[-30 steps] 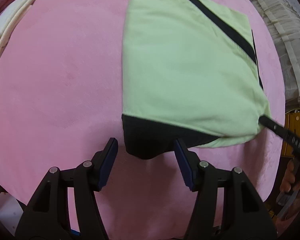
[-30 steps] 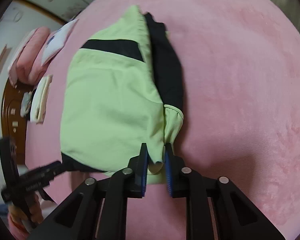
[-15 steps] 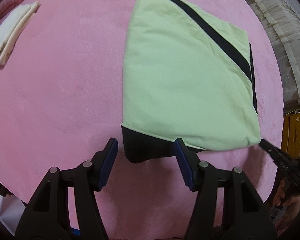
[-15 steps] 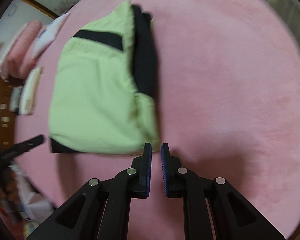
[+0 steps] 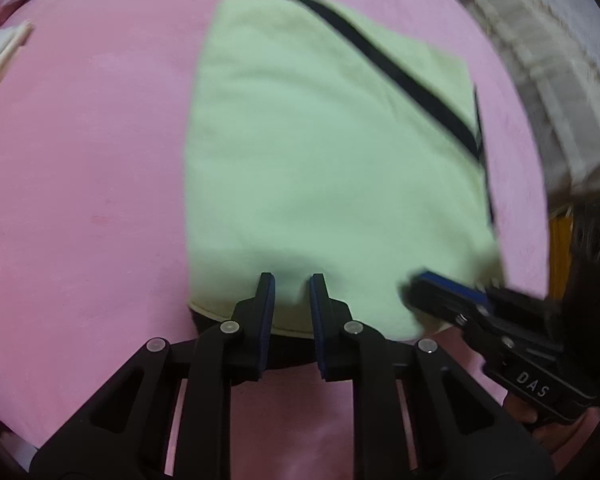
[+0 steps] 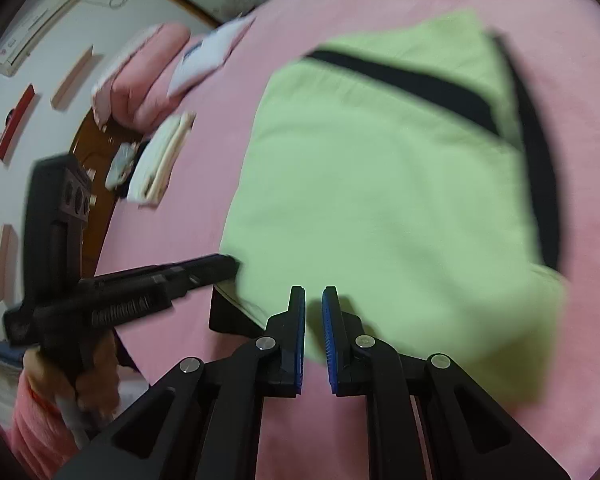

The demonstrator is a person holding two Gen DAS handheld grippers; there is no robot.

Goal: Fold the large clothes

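A folded light-green garment (image 5: pixel 320 168) with a black diagonal stripe and black trim lies flat on the pink bed cover (image 5: pixel 80 160). My left gripper (image 5: pixel 292 280) hangs over its near edge, jaws narrowly apart, holding nothing. My right gripper (image 6: pixel 313 292) is over the garment's (image 6: pixel 380 184) near edge too, jaws almost together and empty. The right gripper also shows in the left wrist view (image 5: pixel 440 284) at the garment's near right corner. The left gripper shows in the right wrist view (image 6: pixel 220 266) at the near left corner.
A folded white cloth (image 6: pixel 160 160), a pink pillow (image 6: pixel 140 80) and a white-blue item (image 6: pixel 208 54) lie at the far left of the bed. A wooden headboard (image 6: pixel 96 168) stands behind them. Lace curtains (image 5: pixel 540 60) hang to the right.
My left gripper has moved forward over the garment's near edge and narrowed its jaws. My right gripper let go of the green corner, drew back, then swung over the near edge.
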